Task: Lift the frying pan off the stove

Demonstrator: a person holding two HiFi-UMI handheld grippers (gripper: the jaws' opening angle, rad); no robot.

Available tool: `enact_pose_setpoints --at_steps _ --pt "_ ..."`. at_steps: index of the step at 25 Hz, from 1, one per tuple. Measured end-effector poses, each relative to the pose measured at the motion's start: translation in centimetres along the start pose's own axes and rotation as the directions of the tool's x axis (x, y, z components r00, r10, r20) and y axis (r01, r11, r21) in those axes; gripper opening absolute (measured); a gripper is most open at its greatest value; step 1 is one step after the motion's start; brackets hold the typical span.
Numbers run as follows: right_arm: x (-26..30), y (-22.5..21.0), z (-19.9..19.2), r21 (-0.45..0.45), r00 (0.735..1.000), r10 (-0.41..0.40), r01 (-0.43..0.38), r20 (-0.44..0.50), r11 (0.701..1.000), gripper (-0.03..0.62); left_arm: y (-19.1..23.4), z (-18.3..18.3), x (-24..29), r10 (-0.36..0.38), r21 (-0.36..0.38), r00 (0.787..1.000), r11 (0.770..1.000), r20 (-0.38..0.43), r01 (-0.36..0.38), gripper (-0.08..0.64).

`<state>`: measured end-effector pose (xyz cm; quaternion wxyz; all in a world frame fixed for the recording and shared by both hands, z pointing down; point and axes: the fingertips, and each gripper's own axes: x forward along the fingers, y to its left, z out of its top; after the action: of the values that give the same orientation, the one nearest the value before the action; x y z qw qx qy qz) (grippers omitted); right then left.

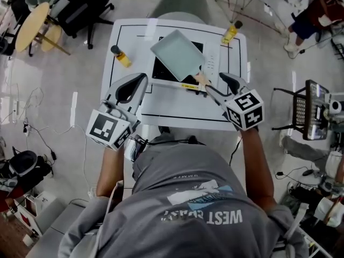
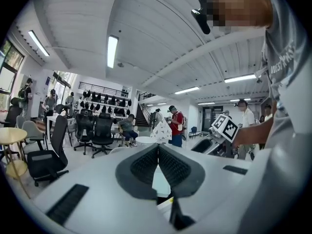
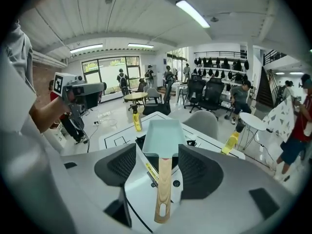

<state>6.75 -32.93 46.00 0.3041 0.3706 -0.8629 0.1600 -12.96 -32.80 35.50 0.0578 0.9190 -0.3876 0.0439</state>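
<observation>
A pale blue-green rectangular frying pan (image 1: 177, 54) rests on the black-topped stove (image 1: 159, 71) in the middle of the white table (image 1: 177, 117). Its wooden handle (image 1: 202, 81) points toward me. My right gripper (image 1: 217, 85) is open, and the handle lies between its jaws. In the right gripper view the handle (image 3: 164, 189) runs up to the pan (image 3: 163, 135) with a gap to each pad of the right gripper (image 3: 158, 167). My left gripper (image 1: 131, 87) hovers over the table's front left, shut and empty. Its view faces the room, with the left gripper (image 2: 158, 152) shut.
One yellow bottle (image 1: 121, 57) stands left of the stove and another (image 1: 231, 33) at the table's far right corner. A grey chair (image 1: 180, 1) sits behind the table. Office chairs, small tables and standing people fill the room around.
</observation>
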Motion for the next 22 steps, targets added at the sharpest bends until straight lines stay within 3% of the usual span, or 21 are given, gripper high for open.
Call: enact_pose_setpoints --at_steps 5,12,22 --pt "3.5 -0.5 -2.6 0.008 0.994 0.025 -0.024 -0.104 1.000 0.322 1.0 -1.5 0.2 0.003 -0.029 1.000 1.000 -0.011 -0.004 -0.002" --pt "8.1 -1.0 -5.0 0.025 0.969 0.060 -0.056 -0.239 0.998 0.343 3.5 -3.0 0.1 0.015 -0.071 1.000 0.997 -0.019 -0.016 -0.002" --pt "12.3 -1.5 -8.4 -0.022 0.899 0.072 -0.090 -0.431 0.996 0.356 5.3 -5.6 0.2 0.018 -0.116 0.999 0.993 -0.038 -0.022 -0.002"
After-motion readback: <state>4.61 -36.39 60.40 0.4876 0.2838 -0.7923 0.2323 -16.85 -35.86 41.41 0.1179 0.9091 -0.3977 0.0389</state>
